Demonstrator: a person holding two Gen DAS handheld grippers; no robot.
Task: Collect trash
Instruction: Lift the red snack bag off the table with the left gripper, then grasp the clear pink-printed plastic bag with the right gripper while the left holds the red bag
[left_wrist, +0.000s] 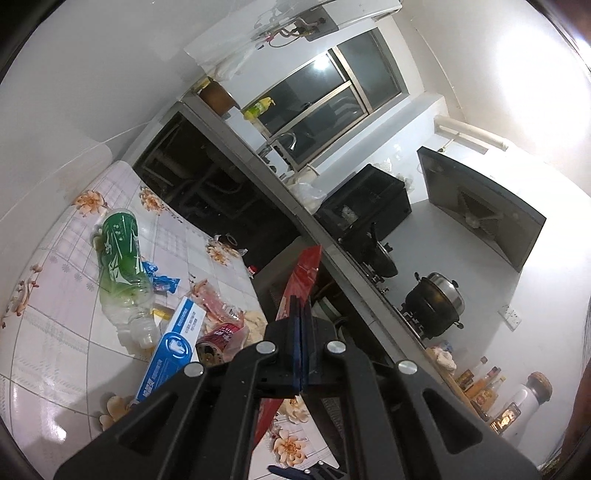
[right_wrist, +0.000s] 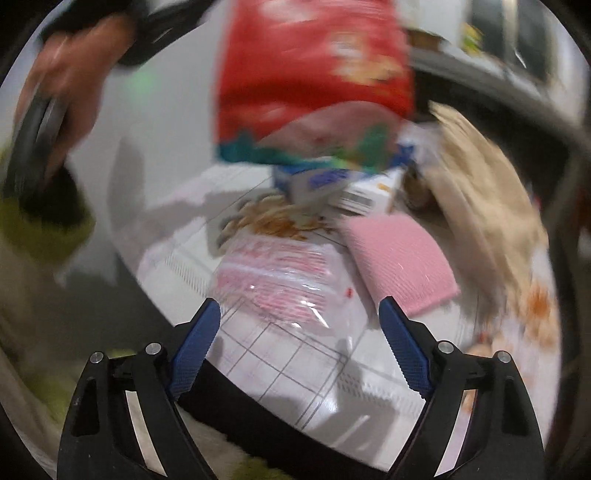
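Left wrist view: left gripper (left_wrist: 301, 332) clamped shut on one red snack bag (left_wrist: 301, 277), seen edge-on, rising above the blue pads and hanging below them too. Beyond it, on the floral tablecloth (left_wrist: 48, 295): one clear plastic bottle with green label (left_wrist: 123, 258) lying on its side, one blue wrapper (left_wrist: 162, 280) touching it, one blue-and-white box (left_wrist: 177, 343) just beside the bottle's neck, one dark red can (left_wrist: 218, 341) next to the box, and one pinkish wrapper (left_wrist: 214, 304) behind the can. Farther back, along the counter: one black pan (left_wrist: 384, 260), one lidded pot (left_wrist: 437, 299) on the stove, a cluster of condiment bottles (left_wrist: 480, 384), number hard to count.

Right wrist view, heavily blurred: right gripper (right_wrist: 299, 343) spread wide, nothing between its two blue pads (right_wrist: 195, 350). Shows the same red snack bag (right_wrist: 314, 81) broadside, held up over the table, with a teal lower edge invisible from the other camera. Below it, one blue-and-white box (right_wrist: 314, 184). Only here: one flat pink-printed clear packet (right_wrist: 284, 280) directly ahead of the open fingers, one pink sponge-like pad (right_wrist: 399, 258) touching its right side, one beige cloth or paper bag (right_wrist: 480, 192) farther right, and the person's hand (right_wrist: 70, 85) at upper left. Bottle, can and stove visible only from the left camera.
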